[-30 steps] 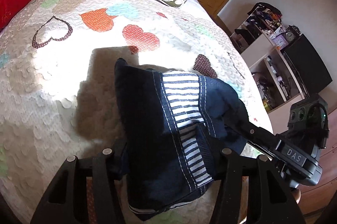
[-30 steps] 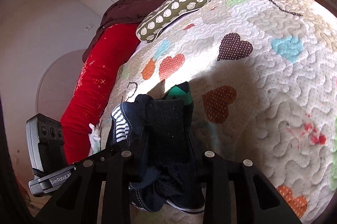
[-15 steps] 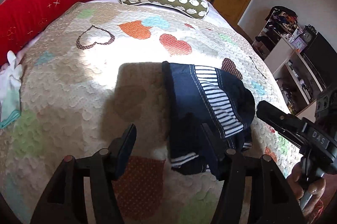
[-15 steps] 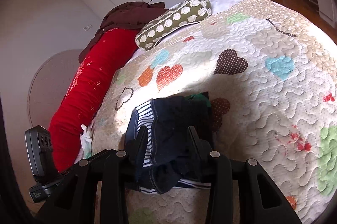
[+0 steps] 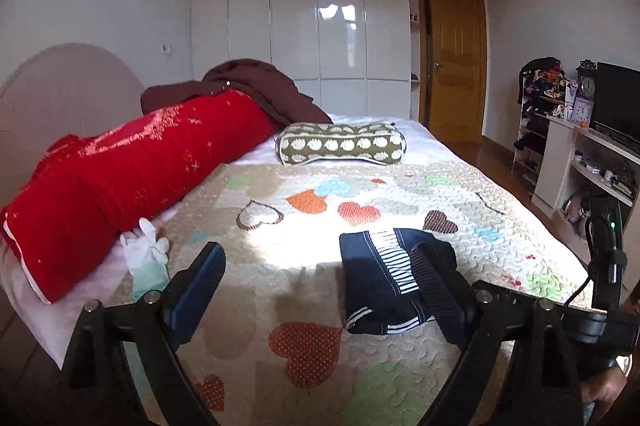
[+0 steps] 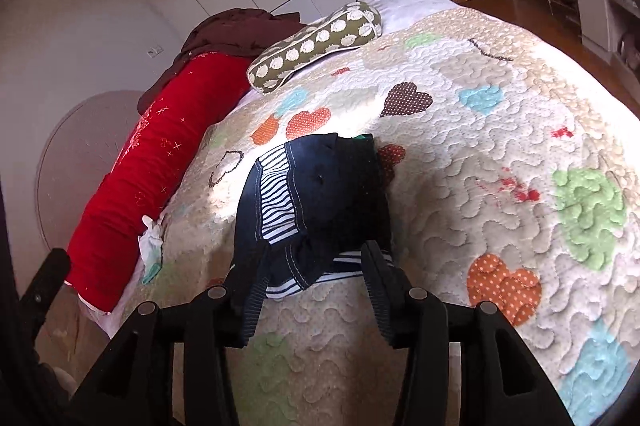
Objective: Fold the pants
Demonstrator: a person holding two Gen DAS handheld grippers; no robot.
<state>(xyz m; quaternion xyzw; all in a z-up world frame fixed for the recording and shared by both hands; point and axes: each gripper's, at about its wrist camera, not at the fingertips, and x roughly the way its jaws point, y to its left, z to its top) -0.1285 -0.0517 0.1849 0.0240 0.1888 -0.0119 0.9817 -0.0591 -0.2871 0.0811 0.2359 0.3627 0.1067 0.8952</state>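
The navy pants with a white-striped panel lie folded in a compact bundle on the heart-patterned quilt. My left gripper is open and empty, raised back from the bed, with the bundle just beyond its right finger. In the right wrist view the pants lie just ahead of my right gripper. It is open, and its fingertips sit at the bundle's near edge without clamping it.
A long red bolster lies along the bed's left side with a brown blanket behind it. A green dotted pillow sits at the far end. A white glove lies at left. Shelves and a TV stand at right.
Both grippers have let go of the pants and pulled back from the bed. The bundle now lies on the quilt by itself. The left gripper has risen and opened wide.
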